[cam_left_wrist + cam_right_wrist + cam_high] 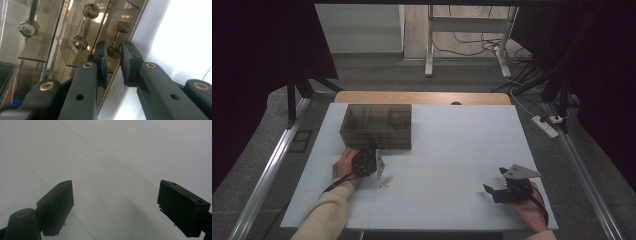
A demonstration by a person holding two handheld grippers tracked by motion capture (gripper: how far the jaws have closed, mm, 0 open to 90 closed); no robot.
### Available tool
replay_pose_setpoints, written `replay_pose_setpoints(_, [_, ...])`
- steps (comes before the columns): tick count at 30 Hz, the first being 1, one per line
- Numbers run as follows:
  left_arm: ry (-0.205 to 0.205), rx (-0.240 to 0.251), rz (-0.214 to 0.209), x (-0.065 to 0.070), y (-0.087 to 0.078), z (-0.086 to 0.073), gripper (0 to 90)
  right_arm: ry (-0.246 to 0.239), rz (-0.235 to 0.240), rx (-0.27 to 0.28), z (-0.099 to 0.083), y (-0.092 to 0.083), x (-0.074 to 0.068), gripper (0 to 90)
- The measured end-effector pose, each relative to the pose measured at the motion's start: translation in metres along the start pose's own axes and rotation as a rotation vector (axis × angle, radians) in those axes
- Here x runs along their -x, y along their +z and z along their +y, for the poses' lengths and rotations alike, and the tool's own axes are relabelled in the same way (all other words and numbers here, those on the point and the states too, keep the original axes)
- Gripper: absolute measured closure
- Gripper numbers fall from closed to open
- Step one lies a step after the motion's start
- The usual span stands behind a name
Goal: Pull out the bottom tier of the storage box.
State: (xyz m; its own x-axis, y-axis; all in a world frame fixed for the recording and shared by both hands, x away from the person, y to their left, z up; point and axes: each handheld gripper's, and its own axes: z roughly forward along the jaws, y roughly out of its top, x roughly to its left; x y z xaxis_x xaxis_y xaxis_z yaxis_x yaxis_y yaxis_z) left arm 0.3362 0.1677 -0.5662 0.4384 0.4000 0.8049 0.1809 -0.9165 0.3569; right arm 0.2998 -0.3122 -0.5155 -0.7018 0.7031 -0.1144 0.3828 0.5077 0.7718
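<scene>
— Tongs first: how does the left gripper [371, 150] stand?

— Its jaws are drawn close around a small knob [113, 51] on the front of the smoked drawer box [377, 125]. In the left gripper view the knob sits right in the narrow gap, a dark pad just beside it on either side; whether the pads actually press it, I cannot tell.

— And the right gripper [496, 188]?

— Spread wide, holding nothing. It rests near the white table's [452, 145] four o'clock corner, well apart from the box. In the right gripper view its two black pads stand far apart over bare white surface.

— Where is the box?

— Toward eleven o'clock on the table, near the far edge. The left gripper meets its near face at about six o'clock of the box.

— What does it look like?

— A low, rectangular case of translucent brownish plastic, with inner partitions showing through. Up close the front carries several faceted knobs, brassy and mirrored in the glossy panels.

— Anything smaller?

— A little pale clip-like object [386, 181] lies on the table just beside the left hand [344, 165], at roughly five o'clock from the gripper. It is too small to identify.
</scene>
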Motion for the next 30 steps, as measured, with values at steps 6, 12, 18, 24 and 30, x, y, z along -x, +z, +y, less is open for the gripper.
replay_pose_setpoints(6, [0.027,-0.007,0.015,0.0012,-0.0001,-0.0002,76.9,0.0,-0.001,-0.001,0.0,0.0,0.0,13.7])
replay_pose_setpoints(12, [0.031,-0.006,0.017,0.0014,0.0001,-0.0002,77.1,-0.001,-0.001,-0.002,-0.0001,0.0002,0.0001,13.6])
replay_pose_setpoints(18, [0.03,-0.007,0.02,0.0019,0.0002,0.0001,77.0,0.0,0.0,-0.002,0.0,0.0003,-0.0003,13.7])
replay_pose_setpoints(24, [0.029,-0.004,0.019,0.0015,0.0005,-0.0001,76.3,0.002,0.002,-0.004,-0.0001,0.001,-0.0004,13.7])
replay_pose_setpoints(30, [0.037,-0.006,0.022,0.0018,0.0003,0.0001,76.7,0.0,0.005,-0.006,-0.0002,0.0015,-0.0006,13.7])
